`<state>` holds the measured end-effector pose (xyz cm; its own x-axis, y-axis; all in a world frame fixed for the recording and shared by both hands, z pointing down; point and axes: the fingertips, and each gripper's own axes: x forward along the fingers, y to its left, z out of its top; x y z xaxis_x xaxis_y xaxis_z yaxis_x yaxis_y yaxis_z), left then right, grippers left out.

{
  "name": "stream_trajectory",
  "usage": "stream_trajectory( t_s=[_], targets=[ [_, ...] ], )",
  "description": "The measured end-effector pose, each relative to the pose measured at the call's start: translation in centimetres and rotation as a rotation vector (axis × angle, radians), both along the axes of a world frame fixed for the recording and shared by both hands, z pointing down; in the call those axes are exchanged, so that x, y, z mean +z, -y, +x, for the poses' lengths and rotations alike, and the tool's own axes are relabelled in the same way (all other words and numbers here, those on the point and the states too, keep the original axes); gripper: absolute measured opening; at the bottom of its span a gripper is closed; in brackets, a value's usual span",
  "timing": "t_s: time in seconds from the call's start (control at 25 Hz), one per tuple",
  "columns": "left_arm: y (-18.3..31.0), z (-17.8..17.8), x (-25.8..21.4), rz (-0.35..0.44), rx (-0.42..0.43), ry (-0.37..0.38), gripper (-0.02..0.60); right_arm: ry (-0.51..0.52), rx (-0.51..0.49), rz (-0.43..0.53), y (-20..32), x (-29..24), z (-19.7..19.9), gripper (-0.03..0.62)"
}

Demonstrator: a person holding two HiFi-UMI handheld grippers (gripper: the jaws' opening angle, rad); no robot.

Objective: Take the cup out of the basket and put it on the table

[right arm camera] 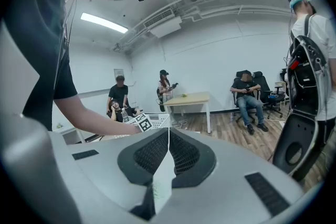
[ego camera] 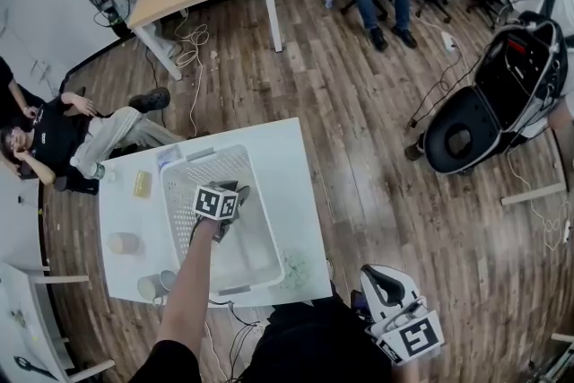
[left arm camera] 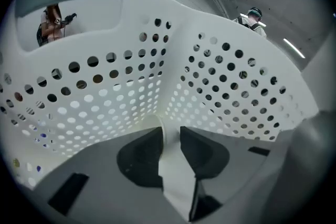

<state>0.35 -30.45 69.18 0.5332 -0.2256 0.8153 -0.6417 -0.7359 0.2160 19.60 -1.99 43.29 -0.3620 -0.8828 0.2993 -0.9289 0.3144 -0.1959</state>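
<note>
Cup (left arm camera: 153,123) wall sits pinched between the jaws of the left gripper (left arm camera: 170,134), low inside the basket (left arm camera: 220,86). The basket's perforated corner stands just ahead of the jaws, and its walls rise on both sides of them. The grasp looks made, but the cup is not yet lifted out. Raising it over the rim and setting it on the table (ego camera: 287,157) beside the basket is all left to do. The right gripper (right arm camera: 168,134), jaws together on nothing, hangs well apart from the table.
</note>
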Motion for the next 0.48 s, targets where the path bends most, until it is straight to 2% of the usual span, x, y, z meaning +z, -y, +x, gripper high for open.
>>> stream_trajectory(
  t_s=[0.04,0.08,0.24,0.48],
  targets=[
    [-0.2,0.0,-0.2,0.012,0.007,0.009,0.095,0.001,-0.003,0.006,-0.1,-0.1,-0.1,0.026],
    [-0.5,0.0,-0.4,0.026,0.013,0.021,0.028,0.002,-0.006,0.010,-0.1,-0.1,-0.2,0.026],
    [-2.0,0.0,-1.0,0.054,0.058,0.055,0.020,0.009,-0.017,0.026,-0.5,-0.6,-1.1,0.026],
    [-3.5,0.6,-3.9,0.150,0.134,0.080,0.018,0.012,-0.028,0.048,-0.9,-1.2,-1.7,0.026]
  ],
)
